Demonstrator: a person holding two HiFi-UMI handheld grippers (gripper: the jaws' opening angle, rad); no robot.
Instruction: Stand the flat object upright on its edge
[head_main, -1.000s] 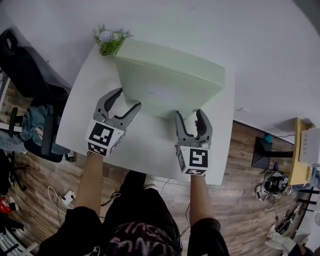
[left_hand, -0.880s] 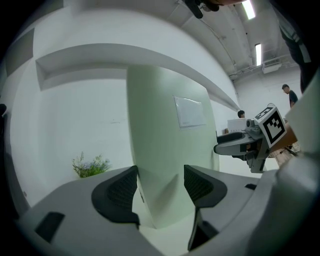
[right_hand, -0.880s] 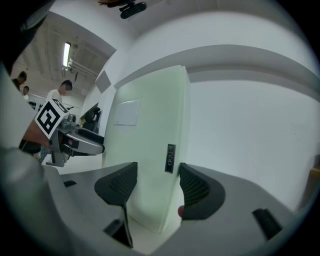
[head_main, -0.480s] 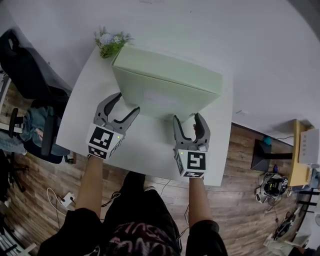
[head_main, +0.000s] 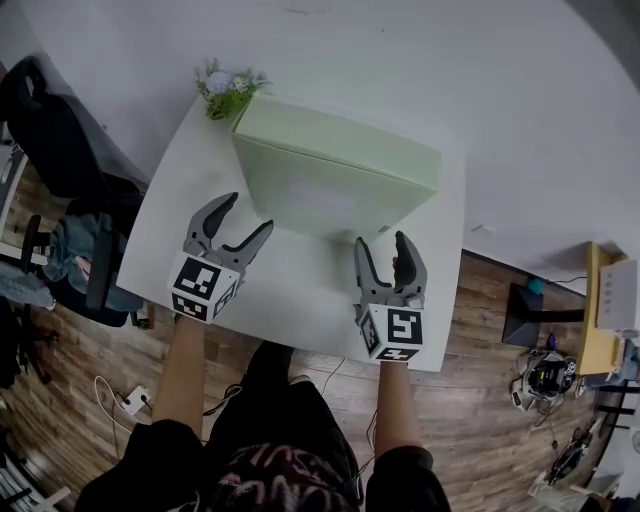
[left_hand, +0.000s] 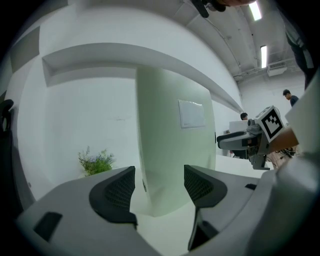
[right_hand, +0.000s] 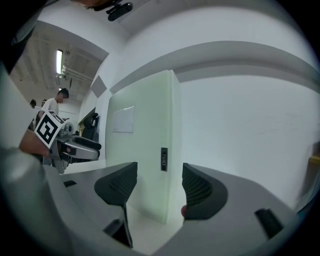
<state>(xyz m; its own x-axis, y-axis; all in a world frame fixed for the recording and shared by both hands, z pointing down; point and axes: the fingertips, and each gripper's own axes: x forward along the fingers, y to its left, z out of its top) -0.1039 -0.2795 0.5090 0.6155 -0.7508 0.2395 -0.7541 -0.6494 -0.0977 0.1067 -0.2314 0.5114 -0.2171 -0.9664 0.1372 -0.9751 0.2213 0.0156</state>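
A large flat pale-green box (head_main: 335, 170) stands upright on its long edge across the back of the white table (head_main: 300, 290), a white label on its near face. It also fills the left gripper view (left_hand: 175, 150) and the right gripper view (right_hand: 145, 165). My left gripper (head_main: 231, 225) is open, a short way in front of the box's left end and not touching it. My right gripper (head_main: 385, 252) is open too, just in front of the box's right lower corner, with nothing between its fingers. Across the table, the left gripper view shows the right gripper (left_hand: 250, 142), and the right gripper view shows the left gripper (right_hand: 70, 147).
A small potted plant (head_main: 228, 88) stands at the table's back left corner, beside the box. A white wall rises behind the table. A black chair (head_main: 60, 180) is off the left edge. Wooden floor with cables lies below, and a person stands far off (right_hand: 57, 102).
Both grippers have drawn back from the box toward the table's front edge. The box stays upright on its edge, free of both.
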